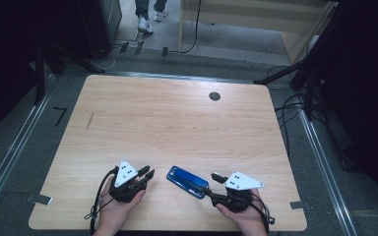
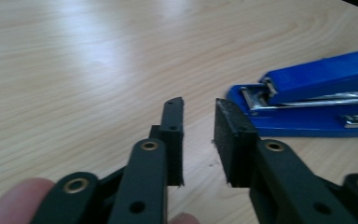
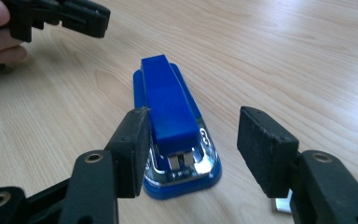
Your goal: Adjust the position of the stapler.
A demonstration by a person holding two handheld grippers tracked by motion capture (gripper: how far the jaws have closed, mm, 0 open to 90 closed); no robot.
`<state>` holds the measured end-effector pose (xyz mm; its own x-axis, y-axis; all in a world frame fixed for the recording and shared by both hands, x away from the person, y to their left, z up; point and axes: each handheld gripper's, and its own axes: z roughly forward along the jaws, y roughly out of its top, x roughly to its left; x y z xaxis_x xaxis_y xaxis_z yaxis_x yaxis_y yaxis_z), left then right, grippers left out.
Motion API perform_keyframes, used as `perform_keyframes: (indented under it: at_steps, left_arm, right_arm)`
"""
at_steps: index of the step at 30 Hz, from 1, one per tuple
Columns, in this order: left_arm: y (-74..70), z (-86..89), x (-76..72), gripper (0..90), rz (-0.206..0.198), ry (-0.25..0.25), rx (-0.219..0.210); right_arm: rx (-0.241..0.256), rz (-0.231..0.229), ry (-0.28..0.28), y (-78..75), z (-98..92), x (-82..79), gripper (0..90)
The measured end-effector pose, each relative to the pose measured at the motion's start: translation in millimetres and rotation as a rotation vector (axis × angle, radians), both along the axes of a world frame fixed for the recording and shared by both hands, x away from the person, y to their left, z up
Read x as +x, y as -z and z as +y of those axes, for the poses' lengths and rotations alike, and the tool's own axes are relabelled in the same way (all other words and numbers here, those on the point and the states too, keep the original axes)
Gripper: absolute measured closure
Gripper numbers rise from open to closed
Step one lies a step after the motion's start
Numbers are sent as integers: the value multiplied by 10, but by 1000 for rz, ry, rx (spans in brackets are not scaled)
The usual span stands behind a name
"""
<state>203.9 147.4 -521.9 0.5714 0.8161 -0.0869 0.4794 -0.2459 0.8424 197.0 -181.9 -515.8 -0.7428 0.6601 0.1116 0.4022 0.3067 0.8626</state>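
Observation:
A blue stapler [image 1: 184, 180] lies flat on the wooden table [image 1: 177, 113] near its front edge, between my two grippers. My right gripper [image 1: 212, 186] stands open around the stapler's rear end. In the right gripper view the stapler [image 3: 165, 100] sits between the jaws, the left pad [image 3: 133, 149] close against its side and the right pad well clear. My left gripper [image 1: 147, 173] is just left of the stapler, apart from it. Its jaws [image 2: 198, 109] are open by a narrow gap with nothing between them, and the stapler [image 2: 317, 93] lies to their right.
A round dark grommet hole [image 1: 214, 96] sits at the table's far right, and a short dark mark [image 1: 89, 121] at its left. Beyond the far edge a person's feet [image 1: 145, 22] stand on the floor. Cables [image 1: 290, 105] trail by the right edge.

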Motion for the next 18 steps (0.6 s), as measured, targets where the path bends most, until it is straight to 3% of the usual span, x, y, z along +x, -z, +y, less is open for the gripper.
perform_keyframes:
  at_steps: [4, 14, 16, 18]
  left_arm:
    - [28, -161, 10, 900, 22, 49, 3]
    - [107, -502, 29, 900, 55, 141, 45]
    - [109, -519, 34, 900, 60, 153, 28]
    - [112, -535, 40, 900, 66, 157, 43]
  right_arm:
    - [9, 5, 23, 27, -48, -65, 460]
    - [11, 10, 32, 122, -63, -121, 533]
    - [-3, 25, 28, 138, -71, -134, 577]
    - [-30, 27, 53, 148, -82, -155, 590]
